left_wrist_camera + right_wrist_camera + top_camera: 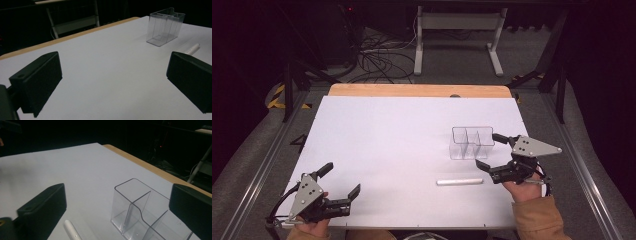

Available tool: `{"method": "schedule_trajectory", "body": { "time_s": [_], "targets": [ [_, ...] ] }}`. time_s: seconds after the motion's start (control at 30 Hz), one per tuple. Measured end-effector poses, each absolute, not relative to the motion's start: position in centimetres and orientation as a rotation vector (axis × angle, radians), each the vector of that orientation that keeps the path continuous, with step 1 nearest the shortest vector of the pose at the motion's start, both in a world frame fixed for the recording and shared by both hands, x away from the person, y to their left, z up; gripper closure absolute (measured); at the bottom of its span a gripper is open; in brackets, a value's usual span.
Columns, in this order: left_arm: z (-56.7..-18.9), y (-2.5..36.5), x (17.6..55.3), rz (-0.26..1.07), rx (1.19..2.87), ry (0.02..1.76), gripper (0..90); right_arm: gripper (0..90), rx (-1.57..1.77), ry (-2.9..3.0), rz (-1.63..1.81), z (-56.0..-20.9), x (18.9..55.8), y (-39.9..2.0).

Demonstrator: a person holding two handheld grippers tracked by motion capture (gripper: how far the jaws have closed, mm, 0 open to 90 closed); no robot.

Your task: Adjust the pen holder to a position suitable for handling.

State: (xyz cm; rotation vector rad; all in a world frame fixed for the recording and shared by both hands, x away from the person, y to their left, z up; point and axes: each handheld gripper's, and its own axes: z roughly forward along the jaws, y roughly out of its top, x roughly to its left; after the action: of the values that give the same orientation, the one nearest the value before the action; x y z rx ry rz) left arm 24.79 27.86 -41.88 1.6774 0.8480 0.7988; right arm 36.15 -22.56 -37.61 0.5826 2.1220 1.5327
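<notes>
While right tongs (490,151) gape, pen (459,182) beside

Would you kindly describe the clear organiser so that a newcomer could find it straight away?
Start at the white table and look to its right half, just ahead of the right gripper. There stands the clear organiser, upright and see-through with inner dividers, unlike the white pen lying flat in front of it.

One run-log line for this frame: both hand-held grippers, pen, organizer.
left hand-held gripper: open, empty | right hand-held gripper: open, empty, beside clear organizer | white pen: flat on table, outside organizer
</notes>
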Motion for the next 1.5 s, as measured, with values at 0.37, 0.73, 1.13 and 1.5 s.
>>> {"method": "schedule_trajectory", "body": {
  "time_s": [0.37, 0.73, 1.13, 1.5],
  "targets": [
    [-41.9, 27.9, 24.8, 0.795, 1.678, 0.848, 0.9, 13.6, 0.514, 2.279, 1.400, -36.1, 36.8, -22.6],
    [-41.9, 27.9, 24.8, 0.799, 1.679, 0.850, 0.9, 21.2, 0.342, 2.398, 1.246, -34.0, 38.1, -21.5],
    [-41.9, 27.9, 24.8, 0.800, 1.686, 0.851, 0.9, 31.7, 0.245, 2.543, 1.034, -34.1, 40.5, -19.7],
    [-41.9, 27.9, 24.9, 0.801, 1.688, 0.850, 0.9, 38.5, 0.248, 2.585, 0.883, -34.7, 42.4, -19.1]
  ]
}}
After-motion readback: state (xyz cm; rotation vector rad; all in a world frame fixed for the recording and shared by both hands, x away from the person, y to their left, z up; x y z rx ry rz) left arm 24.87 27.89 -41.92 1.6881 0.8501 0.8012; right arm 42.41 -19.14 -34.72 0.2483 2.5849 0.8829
